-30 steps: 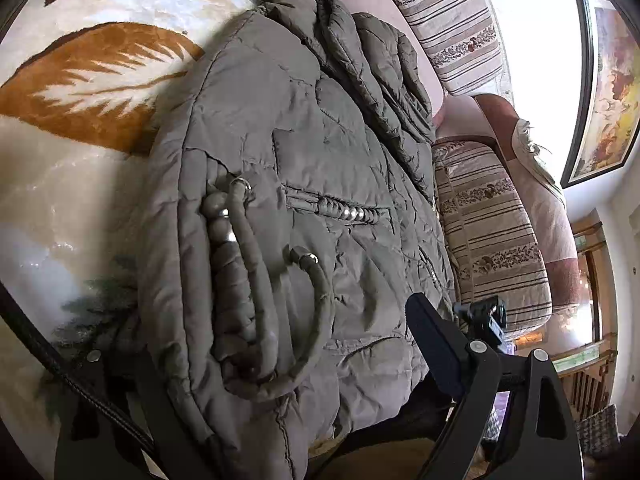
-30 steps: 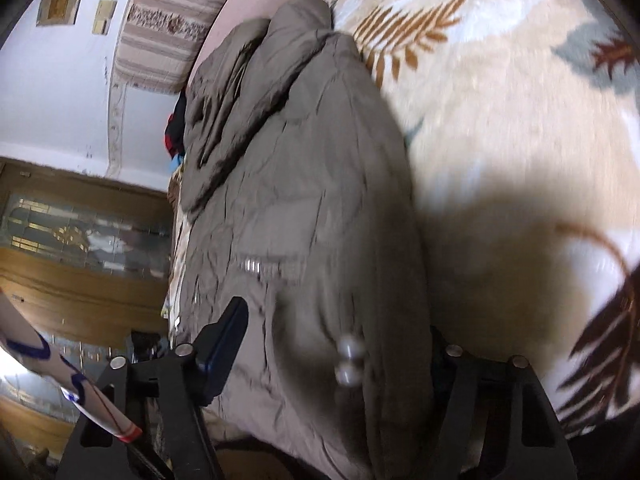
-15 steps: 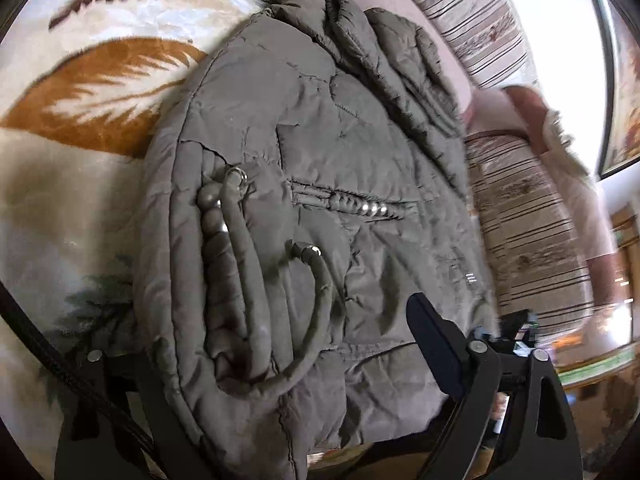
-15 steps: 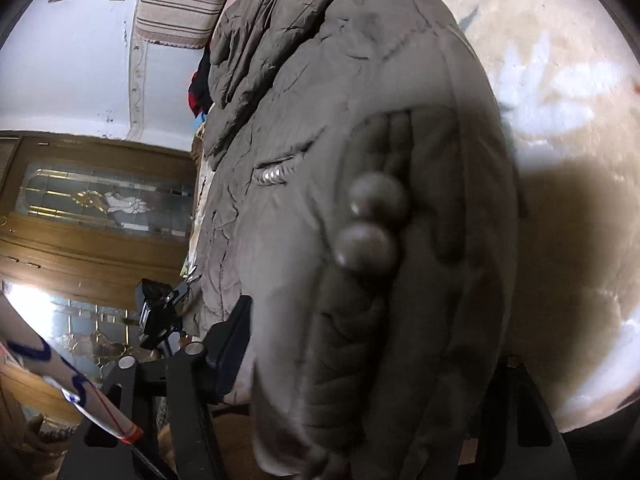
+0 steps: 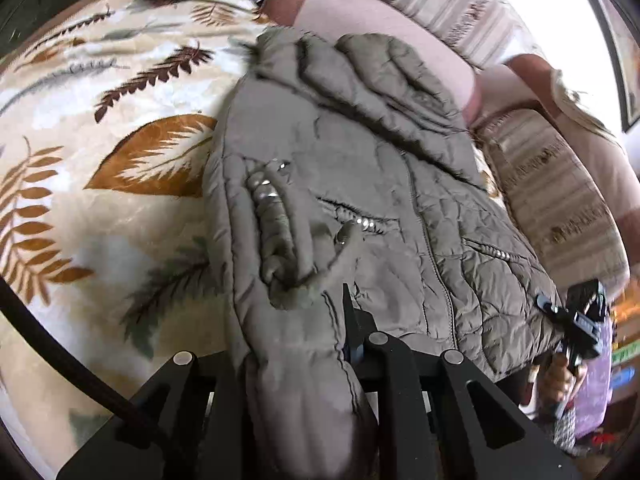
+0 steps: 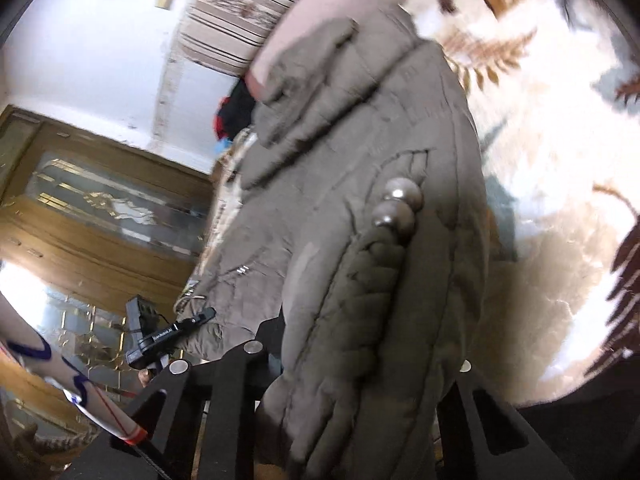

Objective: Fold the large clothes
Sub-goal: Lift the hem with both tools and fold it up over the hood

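A grey-olive puffer jacket (image 5: 360,168) lies spread on a leaf-patterned blanket (image 5: 100,120), its collar toward the sofa back. My left gripper (image 5: 296,320) is shut on the near hem, beside a braided cord with metal beads (image 5: 268,200), and the fabric bunches up between its fingers. In the right wrist view the jacket (image 6: 340,152) fills the middle. My right gripper (image 6: 360,352) has the other hem corner between its closing jaws, next to two round beads (image 6: 396,208). Its right finger is hidden behind the fabric. Each gripper shows in the other's view: the right gripper (image 5: 576,320) and the left gripper (image 6: 160,332).
Striped sofa cushions (image 5: 552,184) stand to the right of the jacket, and a pink sofa back (image 5: 360,8) runs behind it. The blanket (image 6: 540,160) stretches to the right in the right wrist view. A wooden door with patterned glass (image 6: 100,208) stands at the left.
Both grippers went from wide open around the hem to closed on it. Both rose, and the hem lifted off the blanket with them.
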Action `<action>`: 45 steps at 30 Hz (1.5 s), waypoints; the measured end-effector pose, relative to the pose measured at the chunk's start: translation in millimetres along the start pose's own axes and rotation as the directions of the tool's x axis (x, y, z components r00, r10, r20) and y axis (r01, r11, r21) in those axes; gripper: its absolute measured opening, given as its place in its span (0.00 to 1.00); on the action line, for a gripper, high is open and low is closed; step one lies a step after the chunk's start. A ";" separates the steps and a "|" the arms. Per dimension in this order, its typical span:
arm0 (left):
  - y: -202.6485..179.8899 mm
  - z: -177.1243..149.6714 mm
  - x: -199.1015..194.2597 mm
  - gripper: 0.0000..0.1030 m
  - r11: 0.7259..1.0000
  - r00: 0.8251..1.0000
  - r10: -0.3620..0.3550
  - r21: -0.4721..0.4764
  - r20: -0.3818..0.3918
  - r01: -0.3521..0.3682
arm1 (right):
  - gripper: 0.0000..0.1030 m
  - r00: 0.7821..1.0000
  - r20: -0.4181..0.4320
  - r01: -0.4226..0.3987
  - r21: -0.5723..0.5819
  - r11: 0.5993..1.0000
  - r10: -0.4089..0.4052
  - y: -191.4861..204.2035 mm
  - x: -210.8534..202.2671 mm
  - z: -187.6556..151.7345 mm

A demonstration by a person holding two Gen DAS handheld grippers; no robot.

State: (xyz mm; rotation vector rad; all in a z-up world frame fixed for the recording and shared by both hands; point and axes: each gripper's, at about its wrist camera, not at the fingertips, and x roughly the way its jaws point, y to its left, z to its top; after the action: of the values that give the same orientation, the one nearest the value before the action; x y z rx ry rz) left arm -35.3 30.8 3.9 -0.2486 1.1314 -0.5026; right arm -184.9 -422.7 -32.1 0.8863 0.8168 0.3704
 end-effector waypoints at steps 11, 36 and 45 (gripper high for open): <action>-11.6 32.4 1.8 0.16 0.999 0.999 0.045 0.014 0.018 -0.045 | 0.23 0.998 -0.029 0.050 -0.003 0.999 -0.050 -2.8 8.9 16.6; -53.3 348.9 94.5 0.20 0.968 0.961 0.250 -0.057 0.116 -0.245 | 0.25 0.958 0.165 0.222 0.088 0.971 -0.234 42.1 92.4 310.5; -17.9 373.5 164.4 0.22 0.961 0.968 0.249 -0.134 0.025 -0.243 | 0.30 0.957 0.085 0.256 0.197 0.946 -0.277 -5.4 149.4 365.4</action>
State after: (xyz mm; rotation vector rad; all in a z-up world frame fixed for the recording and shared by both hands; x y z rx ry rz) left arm 353.6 -90.0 34.8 -0.2267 1.1377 -0.2022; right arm 189.6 -533.2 26.2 0.9443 0.8634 0.0060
